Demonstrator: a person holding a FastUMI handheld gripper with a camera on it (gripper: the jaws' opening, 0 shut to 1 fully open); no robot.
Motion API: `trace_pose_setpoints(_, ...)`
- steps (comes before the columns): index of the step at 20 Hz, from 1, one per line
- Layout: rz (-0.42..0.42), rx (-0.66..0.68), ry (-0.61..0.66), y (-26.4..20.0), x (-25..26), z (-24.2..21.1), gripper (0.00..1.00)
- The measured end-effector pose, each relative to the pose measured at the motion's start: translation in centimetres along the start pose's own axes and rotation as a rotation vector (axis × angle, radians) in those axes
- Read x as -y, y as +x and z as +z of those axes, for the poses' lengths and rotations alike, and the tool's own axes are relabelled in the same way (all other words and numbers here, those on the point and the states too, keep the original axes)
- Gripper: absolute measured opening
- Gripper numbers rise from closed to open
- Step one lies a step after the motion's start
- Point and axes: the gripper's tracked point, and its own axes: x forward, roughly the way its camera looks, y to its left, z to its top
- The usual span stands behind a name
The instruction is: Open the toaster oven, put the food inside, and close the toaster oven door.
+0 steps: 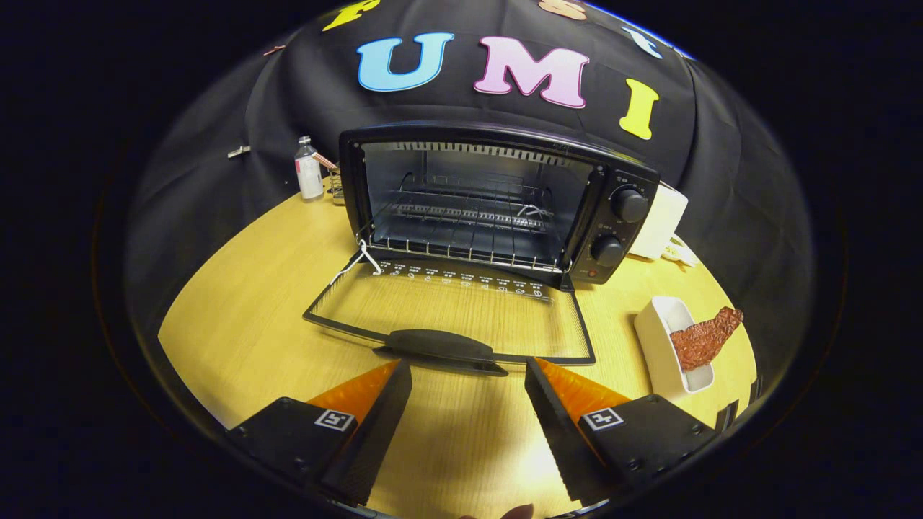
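A black toaster oven (497,198) stands at the back of the wooden table (238,324). Its glass door (451,313) lies folded down flat, with the dark handle (440,346) just ahead of my fingertips. The wire rack (469,216) inside is bare. Two knobs (629,204) sit on the oven's right panel. A brown piece of food (705,337) rests across a white oblong dish (670,342), to the right of the door and beyond my right finger. My gripper (469,369) is open, with nothing between its fingers.
A small clear bottle (309,169) stands left of the oven near the back wall. A white box-like object (660,220) sits behind the oven's right side. Bare tabletop stretches to the left of the open door.
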Motion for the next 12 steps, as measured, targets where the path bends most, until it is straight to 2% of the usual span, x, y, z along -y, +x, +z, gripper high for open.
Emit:
trace_pose_setpoints(7, 0.124, 0.083, -0.011, -3.9, 1.7, 4.9, 0.98)
trace_pose_setpoints(12, 0.137, 0.127, 0.013, -6.7, 6.9, 7.8, 0.98)
